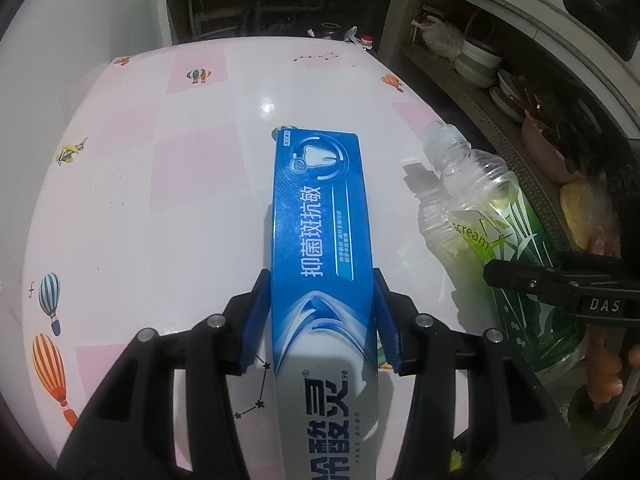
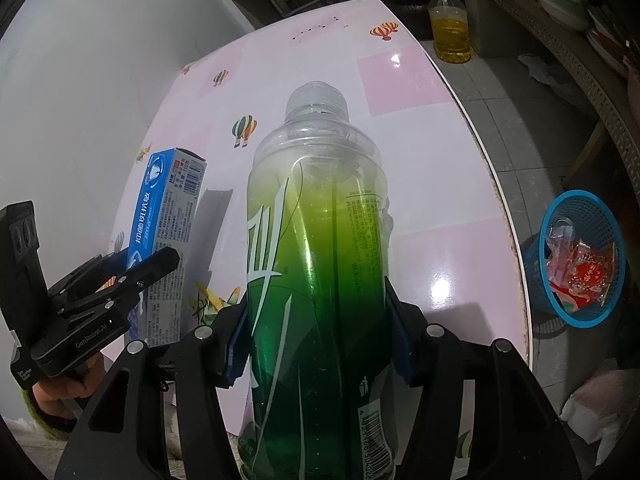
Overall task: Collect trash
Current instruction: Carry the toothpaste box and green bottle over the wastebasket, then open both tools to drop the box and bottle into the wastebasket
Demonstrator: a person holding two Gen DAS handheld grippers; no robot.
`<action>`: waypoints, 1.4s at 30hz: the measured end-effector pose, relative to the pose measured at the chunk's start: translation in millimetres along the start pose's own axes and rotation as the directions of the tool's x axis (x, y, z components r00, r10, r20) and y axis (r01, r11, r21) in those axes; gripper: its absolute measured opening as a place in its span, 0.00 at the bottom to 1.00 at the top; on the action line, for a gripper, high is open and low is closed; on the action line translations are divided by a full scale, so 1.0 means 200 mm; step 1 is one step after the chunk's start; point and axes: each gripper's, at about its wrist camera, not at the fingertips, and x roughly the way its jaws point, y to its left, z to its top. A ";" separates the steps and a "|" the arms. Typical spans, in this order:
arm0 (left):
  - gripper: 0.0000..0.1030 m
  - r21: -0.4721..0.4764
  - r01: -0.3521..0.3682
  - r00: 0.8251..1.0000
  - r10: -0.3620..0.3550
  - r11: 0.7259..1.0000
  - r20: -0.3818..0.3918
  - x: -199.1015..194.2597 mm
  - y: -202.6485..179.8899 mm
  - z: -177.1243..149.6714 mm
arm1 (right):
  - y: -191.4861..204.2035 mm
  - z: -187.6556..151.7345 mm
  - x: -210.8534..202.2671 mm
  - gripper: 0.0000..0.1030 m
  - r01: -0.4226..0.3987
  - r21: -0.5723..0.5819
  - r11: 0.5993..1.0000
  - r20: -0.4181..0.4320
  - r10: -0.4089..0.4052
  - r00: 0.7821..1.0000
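Carrying step, by the look of it: both pieces of trash lifted clear of the table (image 2: 404,92) and held over it, not yet dropped anywhere.

Table first: pink and white squares, balloon and plane prints, glossy, bare apart from shadows beneath the held things.

Green plastic bottle (image 2: 320,240) next, large, clear toward the cap, green label lower down. Pinched across its lower body by the right claw (image 2: 318,332), blue pads pressed against both sides, neck pointing away from the camera. Same bottle (image 1: 492,208) visible from the left camera, just beside the box on its right.

Blue toothpaste box (image 1: 320,216), long and narrow, clamped near its rear half by the left claw (image 1: 320,320), pads tight on both long edges, front end jutting well forward over the table. Far end flap apparently open in the right view (image 2: 172,208).

Blue basket (image 2: 580,256) on the floor, off the table's right edge, already holding red wrappers and clear plastic; likely the target.

Next move, as a judgement: swing the right claw out past the table edge, over the basket, then spread the pads; bottle is wide against the basket mouth, so centring matters. Box to follow, end first.
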 end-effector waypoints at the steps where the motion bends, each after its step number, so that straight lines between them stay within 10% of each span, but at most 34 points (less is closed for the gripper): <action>1: 0.45 0.003 0.003 1.000 -0.003 1.000 0.004 -0.01 -0.01 0.00 | -0.01 0.00 -0.01 0.54 -0.007 0.004 1.000 0.003 0.007 1.000; 11: 0.45 0.044 0.111 0.992 -0.113 0.993 0.048 -0.07 -0.08 0.09 | -0.14 -0.06 -0.21 0.54 -0.131 0.141 0.981 0.123 0.114 0.986; 17: 0.44 0.129 0.247 0.967 -0.254 0.960 0.036 -0.09 -0.30 0.25 | -0.48 -0.20 -0.51 0.54 -0.085 0.323 0.943 0.270 -0.006 0.963; 28: 0.45 0.259 0.473 0.880 -0.438 0.842 -0.184 0.16 -1.00 0.48 | -1.21 -0.62 -0.65 0.54 0.045 0.698 0.715 0.224 -0.278 0.934; 35: 0.45 0.278 0.483 0.845 -0.360 0.830 -0.395 0.62 -1.47 0.47 | -1.45 -0.72 -0.48 0.54 0.038 0.768 0.640 0.161 -0.251 0.955; 42: 0.45 0.370 0.447 0.846 -0.250 0.814 -0.471 0.98 -1.86 0.42 | -1.60 -0.73 -0.37 0.54 0.040 0.799 0.599 0.129 -0.237 0.963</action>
